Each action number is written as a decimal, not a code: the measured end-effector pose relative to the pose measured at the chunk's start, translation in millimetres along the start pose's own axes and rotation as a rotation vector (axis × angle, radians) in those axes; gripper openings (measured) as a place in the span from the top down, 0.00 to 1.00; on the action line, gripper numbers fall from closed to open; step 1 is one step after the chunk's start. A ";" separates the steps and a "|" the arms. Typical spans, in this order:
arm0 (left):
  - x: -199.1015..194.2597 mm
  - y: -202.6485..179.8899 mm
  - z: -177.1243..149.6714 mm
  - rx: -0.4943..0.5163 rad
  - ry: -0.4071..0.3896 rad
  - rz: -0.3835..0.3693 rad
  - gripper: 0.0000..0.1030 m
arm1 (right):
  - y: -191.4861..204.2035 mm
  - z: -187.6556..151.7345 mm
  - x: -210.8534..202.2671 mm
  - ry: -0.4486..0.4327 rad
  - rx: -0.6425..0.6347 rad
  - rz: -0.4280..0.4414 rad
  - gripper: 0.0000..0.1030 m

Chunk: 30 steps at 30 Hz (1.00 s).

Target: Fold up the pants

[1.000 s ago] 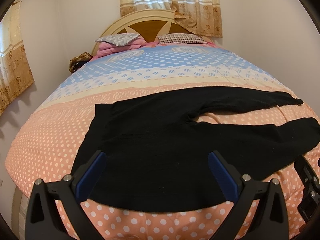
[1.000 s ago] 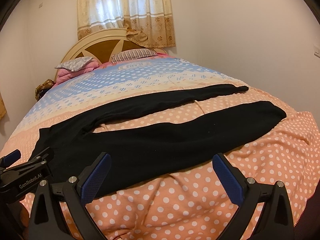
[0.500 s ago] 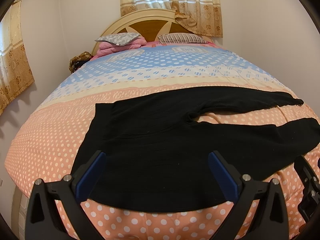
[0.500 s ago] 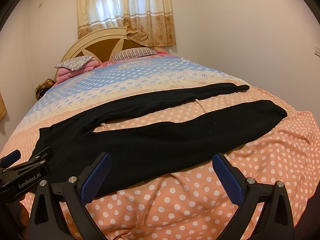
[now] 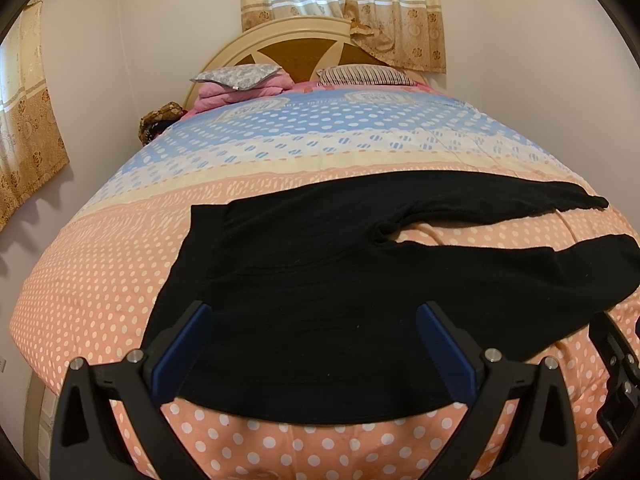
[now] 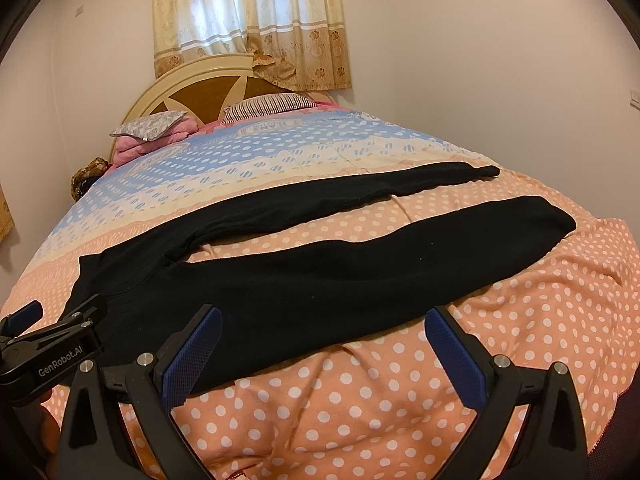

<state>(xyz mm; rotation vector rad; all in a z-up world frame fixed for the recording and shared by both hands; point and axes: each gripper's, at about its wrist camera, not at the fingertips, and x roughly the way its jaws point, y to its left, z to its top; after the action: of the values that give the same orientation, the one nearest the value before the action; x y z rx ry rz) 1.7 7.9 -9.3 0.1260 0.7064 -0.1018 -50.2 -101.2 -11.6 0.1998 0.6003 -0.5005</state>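
Observation:
Black pants [image 5: 320,280] lie flat on the bed, waistband to the left, both legs spread apart and running right. In the right wrist view the pants [image 6: 320,280] show both legs in full, the far one thinner. My left gripper [image 5: 316,344] is open and empty, above the near hip edge of the pants. My right gripper [image 6: 324,344] is open and empty, above the near edge of the front leg. The left gripper also shows at the left edge of the right wrist view [image 6: 48,344].
The bed has a polka-dot quilt [image 5: 100,272], peach near me and blue farther back. Pillows [image 5: 236,76] and a wooden headboard [image 5: 304,40] stand at the far end. Curtains [image 6: 252,20] hang behind, and walls flank both sides of the bed.

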 end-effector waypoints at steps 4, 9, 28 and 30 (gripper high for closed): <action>1.6 1.0 -1.3 0.002 0.004 0.001 0.00 | 0.6 -0.7 0.2 0.005 -0.001 0.002 0.01; 6.7 4.1 -2.5 0.000 0.014 0.003 0.00 | 1.0 -3.2 1.9 0.011 0.004 0.005 0.01; 68.1 126.4 35.9 -0.130 0.101 0.055 0.00 | 6.8 12.1 50.9 0.066 0.003 0.089 0.01; 82.4 147.6 47.7 -0.141 0.109 0.050 0.00 | 11.8 18.6 58.1 0.060 -0.010 0.096 0.01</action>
<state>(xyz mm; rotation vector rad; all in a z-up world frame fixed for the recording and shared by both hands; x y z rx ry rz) 114.5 142.3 -15.2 0.0142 0.8159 0.0024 6.2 -119.7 -30.0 0.2340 0.6481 -0.3994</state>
